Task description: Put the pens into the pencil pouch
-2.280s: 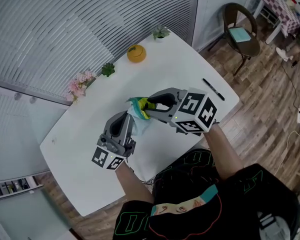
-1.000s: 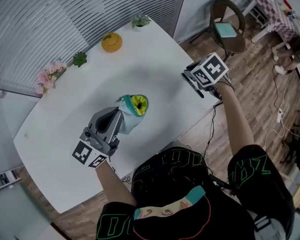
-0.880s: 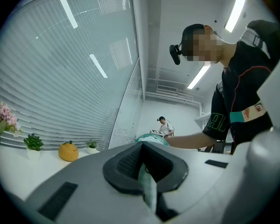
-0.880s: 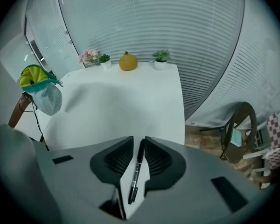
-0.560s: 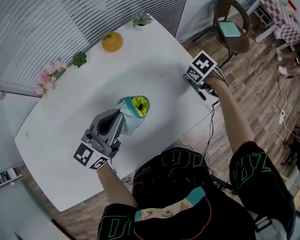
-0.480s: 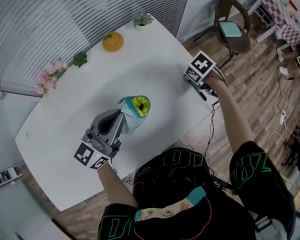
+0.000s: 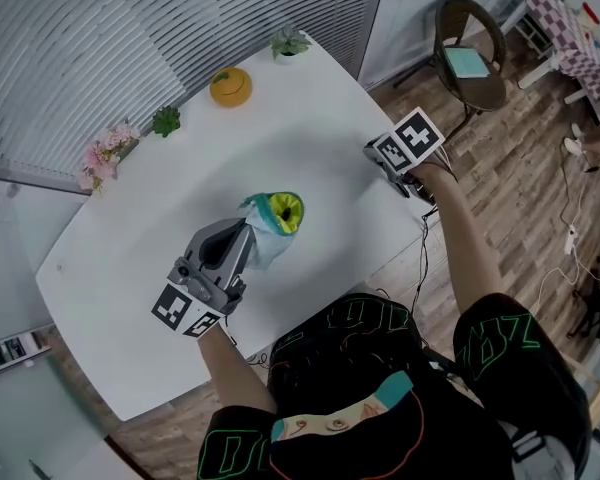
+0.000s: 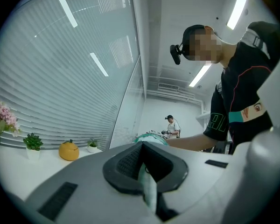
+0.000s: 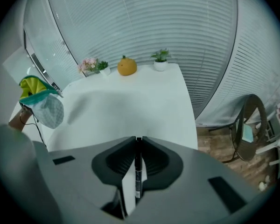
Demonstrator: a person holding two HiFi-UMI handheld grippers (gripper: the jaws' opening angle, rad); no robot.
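Observation:
My left gripper [image 7: 248, 240] is shut on the lower cloth of the pencil pouch [image 7: 276, 218], a pale mesh bag with a teal rim and a yellow lining. It holds the pouch up over the white table [image 7: 150, 198], mouth open. The cloth runs between its fingertips [image 8: 142, 144]. My right gripper [image 7: 387, 168] is down at the table's right edge, pointing steeply down. A black pen [image 9: 138, 169] stands between its jaws [image 9: 138, 139], which have just been closing and now press on it. The pouch [image 9: 43, 105] hangs at the far left of the right gripper view.
Along the table's far edge stand an orange ornament [image 7: 230, 86], two small potted plants [image 7: 288, 41] [image 7: 165, 120] and pink flowers [image 7: 105, 153]. A brown chair [image 7: 470, 53] stands on the wooden floor beyond the right edge. A person [image 8: 171, 125] stands far off in the room.
The right gripper has left the pouch, gone to the table's right edge and sunk onto the black pen there. The left gripper keeps the pouch in place.

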